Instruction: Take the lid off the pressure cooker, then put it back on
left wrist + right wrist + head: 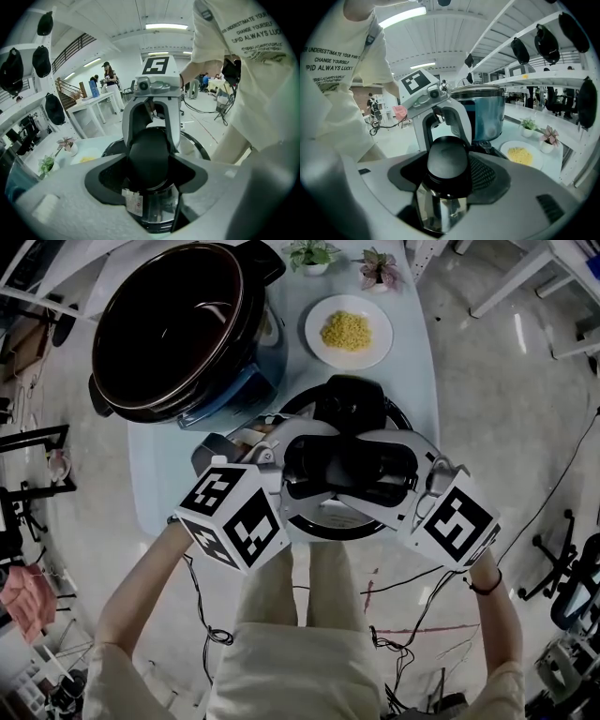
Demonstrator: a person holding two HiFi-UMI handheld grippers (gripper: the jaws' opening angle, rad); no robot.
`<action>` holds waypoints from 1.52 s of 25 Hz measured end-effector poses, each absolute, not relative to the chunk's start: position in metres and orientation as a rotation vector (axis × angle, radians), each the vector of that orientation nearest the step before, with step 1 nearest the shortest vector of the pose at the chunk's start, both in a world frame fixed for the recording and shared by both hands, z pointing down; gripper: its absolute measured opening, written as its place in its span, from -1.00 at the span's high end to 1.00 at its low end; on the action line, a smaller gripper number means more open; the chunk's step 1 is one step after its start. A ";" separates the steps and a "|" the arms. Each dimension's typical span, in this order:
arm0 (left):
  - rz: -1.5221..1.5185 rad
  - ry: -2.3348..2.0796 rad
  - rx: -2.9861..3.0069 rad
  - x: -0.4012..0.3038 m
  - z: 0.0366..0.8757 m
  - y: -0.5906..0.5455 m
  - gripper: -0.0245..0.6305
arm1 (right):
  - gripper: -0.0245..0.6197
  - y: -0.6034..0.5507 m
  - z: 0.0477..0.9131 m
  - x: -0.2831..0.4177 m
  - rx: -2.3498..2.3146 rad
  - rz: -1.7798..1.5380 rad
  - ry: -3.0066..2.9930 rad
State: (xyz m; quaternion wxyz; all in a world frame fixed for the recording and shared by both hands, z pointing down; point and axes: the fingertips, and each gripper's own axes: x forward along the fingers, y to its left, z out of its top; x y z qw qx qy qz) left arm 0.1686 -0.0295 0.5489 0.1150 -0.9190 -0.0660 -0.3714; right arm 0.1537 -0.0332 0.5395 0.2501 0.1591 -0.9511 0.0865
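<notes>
1. Lid (349, 401) first: left gripper (317, 470) and right gripper (373, 470) are both clamped on its handle (347, 465) from opposite sides.
2. It sits low over the table (412, 381), beside the open cooker (173, 329).
3. Keep it level and both grips matched so it doesn't tip.

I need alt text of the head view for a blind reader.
The left gripper and right gripper grip the black lid handle beside the open pressure cooker on a table. A plate of yellow food stands beyond.
</notes>
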 end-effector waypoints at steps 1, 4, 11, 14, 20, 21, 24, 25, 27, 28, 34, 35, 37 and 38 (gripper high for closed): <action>-1.089 -0.192 -2.692 0.169 0.550 -0.029 0.05 | 0.08 -0.032 0.540 0.154 0.434 0.236 -2.590; -1.094 -0.189 -2.684 0.170 0.553 -0.027 0.05 | 0.08 -0.031 0.544 0.155 0.439 0.229 -2.586; -1.102 -0.182 -2.675 0.172 0.563 -0.026 0.05 | 0.08 -0.030 0.554 0.158 0.443 0.221 -2.582; -1.095 -0.186 -2.672 0.173 0.565 -0.025 0.05 | 0.08 -0.029 0.556 0.158 0.448 0.225 -2.589; -1.083 -0.187 -2.650 0.174 0.570 -0.024 0.05 | 0.07 -0.027 0.562 0.160 0.457 0.217 -2.582; -1.081 -0.185 -2.649 0.174 0.570 -0.024 0.05 | 0.07 -0.027 0.563 0.160 0.459 0.219 -2.582; -1.077 -0.174 -2.649 0.175 0.571 -0.024 0.05 | 0.07 -0.027 0.564 0.161 0.456 0.222 -2.577; -1.074 -0.169 -2.649 0.175 0.571 -0.024 0.05 | 0.07 -0.027 0.565 0.161 0.453 0.225 -2.576; -1.069 -0.157 -2.647 0.175 0.571 -0.024 0.05 | 0.07 -0.026 0.566 0.161 0.448 0.233 -2.574; -1.068 -0.146 -2.648 0.175 0.571 -0.024 0.05 | 0.07 -0.026 0.566 0.161 0.451 0.239 -2.575; -1.053 0.051 -2.716 0.168 0.572 -0.027 0.05 | 0.04 -0.029 0.566 0.167 0.632 0.269 -2.595; -1.044 0.104 -2.730 0.167 0.571 -0.028 0.05 | 0.04 -0.029 0.566 0.168 0.666 0.272 -2.588; -1.023 0.210 -2.765 0.163 0.569 -0.028 0.05 | 0.04 -0.028 0.564 0.169 0.717 0.266 -2.574; -1.011 0.259 -2.789 0.162 0.568 -0.028 0.05 | 0.04 -0.028 0.563 0.170 0.738 0.263 -2.570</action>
